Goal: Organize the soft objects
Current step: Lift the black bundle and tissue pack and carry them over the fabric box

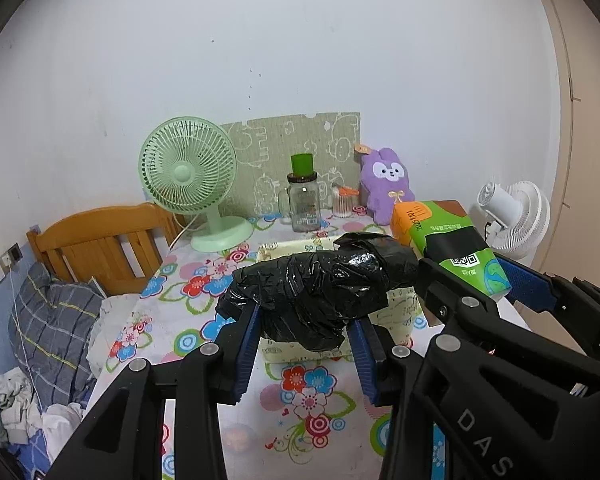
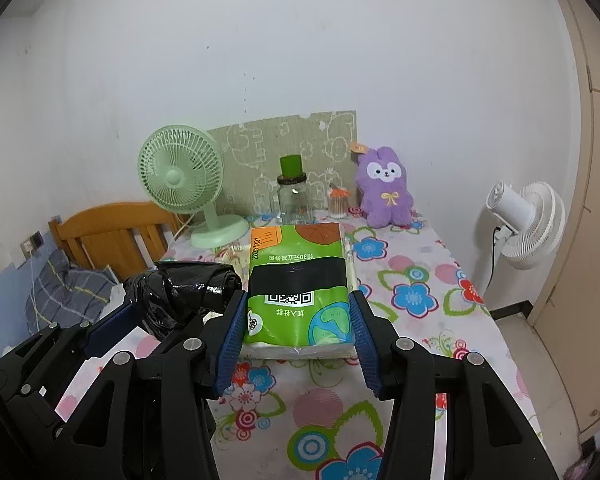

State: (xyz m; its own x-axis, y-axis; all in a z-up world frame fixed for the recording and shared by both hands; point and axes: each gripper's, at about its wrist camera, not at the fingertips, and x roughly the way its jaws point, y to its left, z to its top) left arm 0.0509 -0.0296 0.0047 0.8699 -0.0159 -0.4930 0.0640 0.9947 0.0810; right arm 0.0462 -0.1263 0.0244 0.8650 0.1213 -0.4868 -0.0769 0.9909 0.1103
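My left gripper (image 1: 305, 322) is shut on a crumpled black plastic bag bundle (image 1: 312, 292) and holds it above a pale yellow fabric box (image 1: 400, 308) on the floral table. My right gripper (image 2: 298, 316) is shut on a green and orange tissue pack (image 2: 298, 280), held above the table. In the left wrist view the tissue pack (image 1: 448, 244) sits just right of the black bundle. In the right wrist view the black bundle (image 2: 180, 292) is at the left, in the left gripper. A purple plush rabbit (image 2: 385, 188) sits at the back against the wall.
A green desk fan (image 1: 188, 176), a glass jar with a green lid (image 1: 303, 200) and a small cup of cotton swabs (image 1: 345, 202) stand at the back of the table. A white fan (image 2: 528, 224) stands right of the table. A wooden bed frame (image 1: 100, 240) with bedding lies left.
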